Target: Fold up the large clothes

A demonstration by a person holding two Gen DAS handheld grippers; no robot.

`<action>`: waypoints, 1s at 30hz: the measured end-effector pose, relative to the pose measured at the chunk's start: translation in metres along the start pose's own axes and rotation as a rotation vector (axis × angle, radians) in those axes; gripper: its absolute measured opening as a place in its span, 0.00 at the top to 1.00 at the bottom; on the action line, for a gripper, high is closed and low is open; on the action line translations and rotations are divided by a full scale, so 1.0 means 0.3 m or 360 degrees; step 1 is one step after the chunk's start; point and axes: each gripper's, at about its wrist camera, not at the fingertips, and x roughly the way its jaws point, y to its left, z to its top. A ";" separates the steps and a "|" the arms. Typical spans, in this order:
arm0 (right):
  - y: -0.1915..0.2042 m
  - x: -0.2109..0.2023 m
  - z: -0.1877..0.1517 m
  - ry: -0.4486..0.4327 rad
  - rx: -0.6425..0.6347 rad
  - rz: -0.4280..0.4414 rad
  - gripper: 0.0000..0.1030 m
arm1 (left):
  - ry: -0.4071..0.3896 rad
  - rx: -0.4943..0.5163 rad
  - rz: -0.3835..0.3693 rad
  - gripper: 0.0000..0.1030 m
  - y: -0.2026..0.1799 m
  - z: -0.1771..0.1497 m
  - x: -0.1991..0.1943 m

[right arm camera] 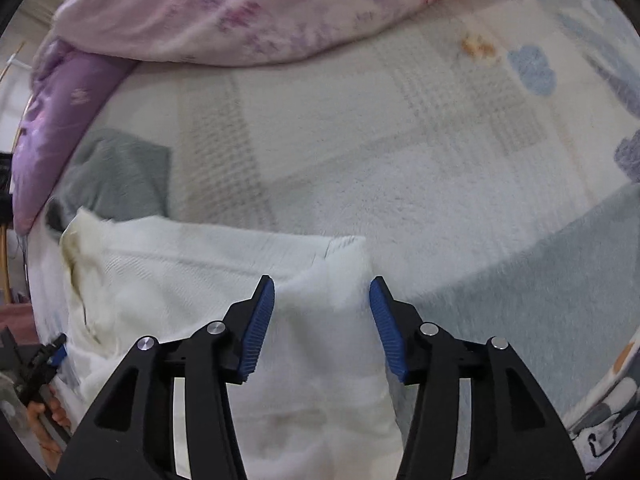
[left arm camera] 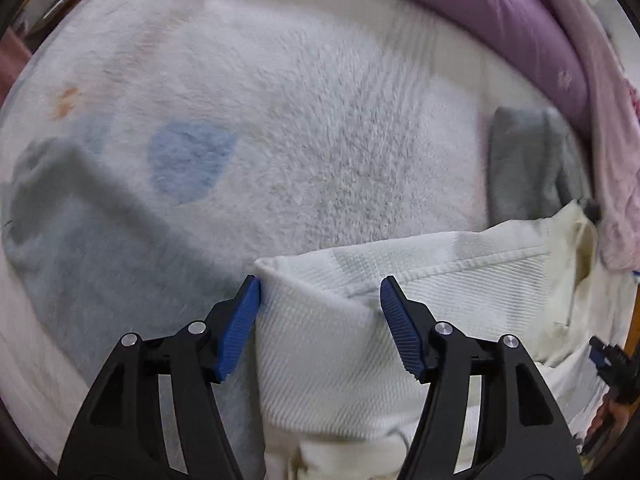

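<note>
Both grippers (left point(left arm camera: 320, 292), right point(right arm camera: 322, 292)) gape — white garment point(left arm camera: 332, 352) lies between

Fluffy white blanket point(left arm camera: 320, 120), purple pillow point(left arm camera: 500, 20), floral pink quilt point(right arm camera: 240, 12), folded grey cloth point(right arm camera: 120, 172).

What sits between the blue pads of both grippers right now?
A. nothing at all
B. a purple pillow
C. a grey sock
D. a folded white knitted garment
D: the white ribbed garment lies between the open pads of the left gripper, and it shows again between those of the right gripper; neither gripper pinches it.
</note>
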 end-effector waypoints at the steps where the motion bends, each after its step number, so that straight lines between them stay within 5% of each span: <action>1: -0.006 0.018 0.013 0.0012 0.0010 0.0007 0.54 | 0.0009 0.0054 0.0042 0.40 -0.019 0.003 0.017; 5: -0.022 0.067 0.042 0.0062 0.0035 0.0013 0.54 | -0.0006 0.0132 0.0120 0.52 -0.054 -0.002 0.043; 8: -0.029 0.083 0.049 0.0075 0.0037 0.0028 0.54 | -0.0037 0.0200 0.0130 0.81 -0.086 -0.014 0.039; 9: -0.028 0.078 0.050 0.0061 0.0022 0.0039 0.65 | -0.0050 0.0218 0.0141 0.83 -0.106 -0.020 0.035; 10: -0.027 0.068 0.048 0.0045 0.0007 0.0080 0.79 | -0.0073 0.0231 0.0153 0.84 -0.120 -0.027 0.028; 13: -0.024 0.012 0.027 -0.0045 -0.0047 0.0112 0.90 | -0.0174 0.0228 0.0165 0.85 -0.136 -0.053 -0.025; 21: -0.046 -0.303 -0.147 -0.0327 -0.0233 0.0272 0.95 | -0.0486 0.0249 0.0079 0.86 -0.146 -0.222 -0.349; 30: -0.077 -0.593 -0.474 -0.0444 -0.0360 0.0372 0.95 | -0.0630 0.0136 -0.0012 0.86 -0.006 -0.553 -0.661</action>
